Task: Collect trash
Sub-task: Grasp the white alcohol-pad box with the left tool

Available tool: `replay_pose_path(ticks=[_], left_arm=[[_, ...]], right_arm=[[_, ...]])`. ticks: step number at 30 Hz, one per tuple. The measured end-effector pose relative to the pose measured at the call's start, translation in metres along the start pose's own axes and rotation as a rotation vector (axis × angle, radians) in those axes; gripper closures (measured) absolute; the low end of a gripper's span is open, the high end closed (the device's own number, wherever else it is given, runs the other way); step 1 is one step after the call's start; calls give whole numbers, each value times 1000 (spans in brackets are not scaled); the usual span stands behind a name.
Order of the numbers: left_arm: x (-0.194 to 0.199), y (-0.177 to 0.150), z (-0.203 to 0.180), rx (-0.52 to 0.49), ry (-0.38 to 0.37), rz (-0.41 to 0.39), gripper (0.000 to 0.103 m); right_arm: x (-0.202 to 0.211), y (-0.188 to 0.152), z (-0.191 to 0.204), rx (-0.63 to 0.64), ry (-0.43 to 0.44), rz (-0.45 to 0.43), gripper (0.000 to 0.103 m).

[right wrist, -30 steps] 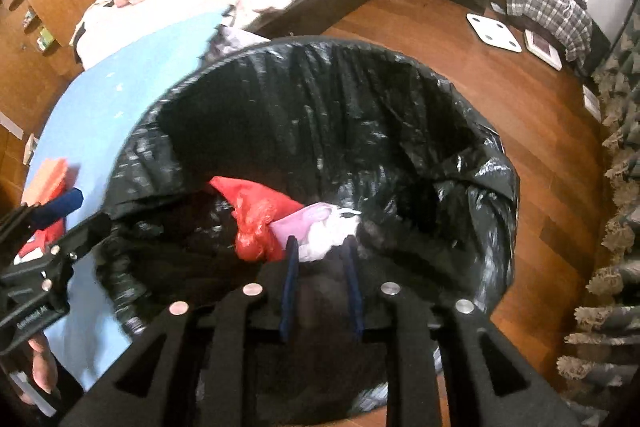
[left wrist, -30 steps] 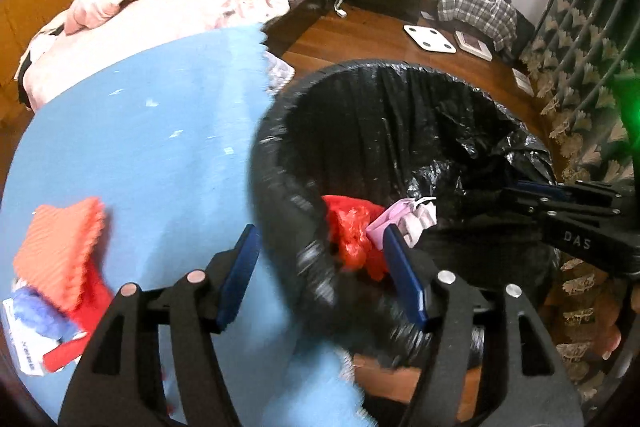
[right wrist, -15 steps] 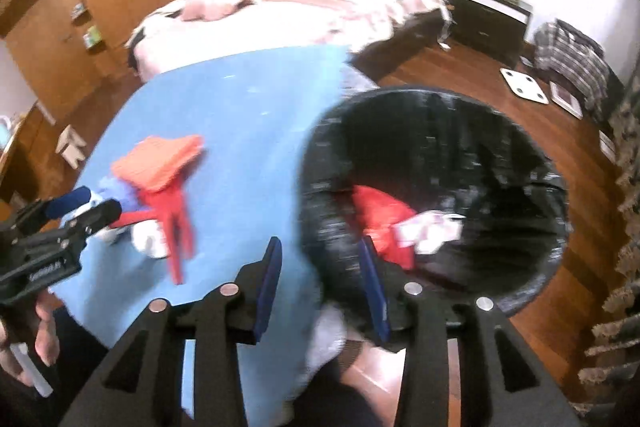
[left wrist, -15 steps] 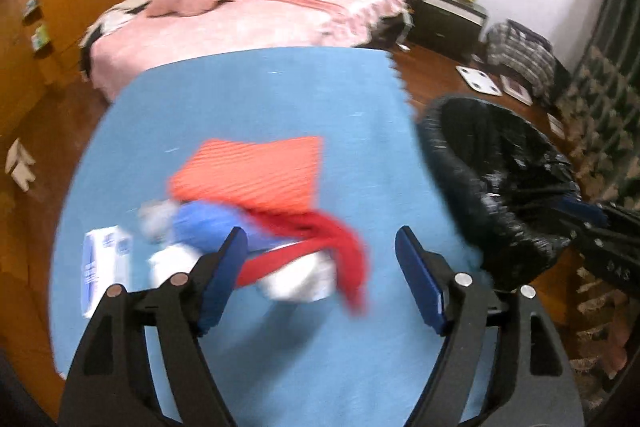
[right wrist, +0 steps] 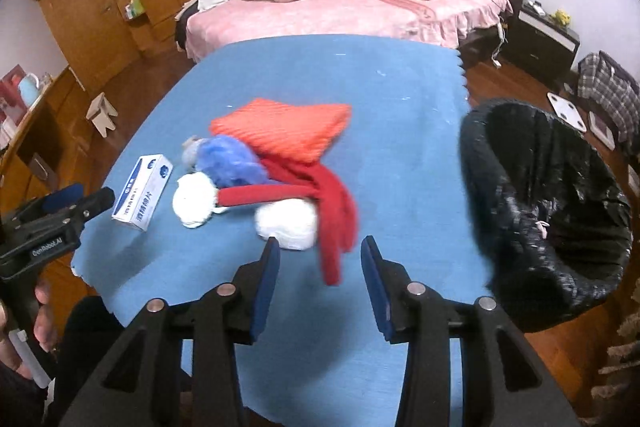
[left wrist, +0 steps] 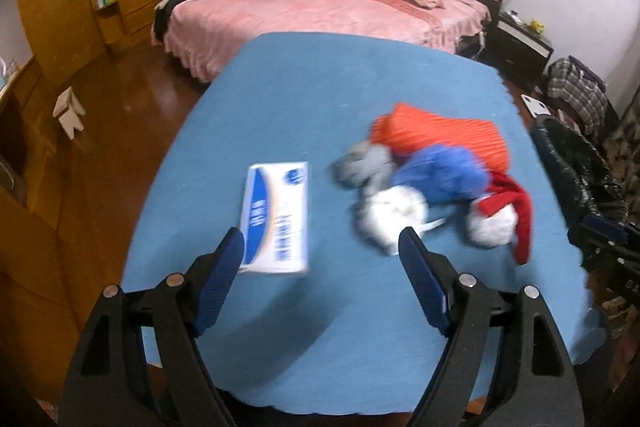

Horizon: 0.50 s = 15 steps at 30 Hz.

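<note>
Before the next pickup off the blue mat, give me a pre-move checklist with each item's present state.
1. Left gripper open and holding nothing: ok.
2. Right gripper open and holding nothing: ok.
3. Trash pile in view on the blue mat: ok.
4. Nearest piece, the white wad, just ahead of the right fingers: ok.
5. Black-lined bin open, beside the mat: ok.
6. Whether the red strip is tangled with the wads: cannot tell.
</note>
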<state>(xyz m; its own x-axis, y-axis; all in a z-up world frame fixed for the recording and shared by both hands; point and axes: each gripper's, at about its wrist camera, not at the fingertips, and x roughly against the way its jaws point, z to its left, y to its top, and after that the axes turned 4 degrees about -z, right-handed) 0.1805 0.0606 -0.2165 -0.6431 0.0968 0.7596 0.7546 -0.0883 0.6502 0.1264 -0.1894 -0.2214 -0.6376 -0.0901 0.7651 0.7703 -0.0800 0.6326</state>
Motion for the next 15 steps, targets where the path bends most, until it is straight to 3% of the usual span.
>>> replay_pose_path(ticks=[6, 15], left_arm=[[-21, -14, 28, 26, 1, 37, 25], [-54, -27, 35, 35, -7, 91, 25]], right_arm=[[-19, -6, 23, -2, -22, -10, 59], [-43, -9, 25, -32, -71, -3, 59]])
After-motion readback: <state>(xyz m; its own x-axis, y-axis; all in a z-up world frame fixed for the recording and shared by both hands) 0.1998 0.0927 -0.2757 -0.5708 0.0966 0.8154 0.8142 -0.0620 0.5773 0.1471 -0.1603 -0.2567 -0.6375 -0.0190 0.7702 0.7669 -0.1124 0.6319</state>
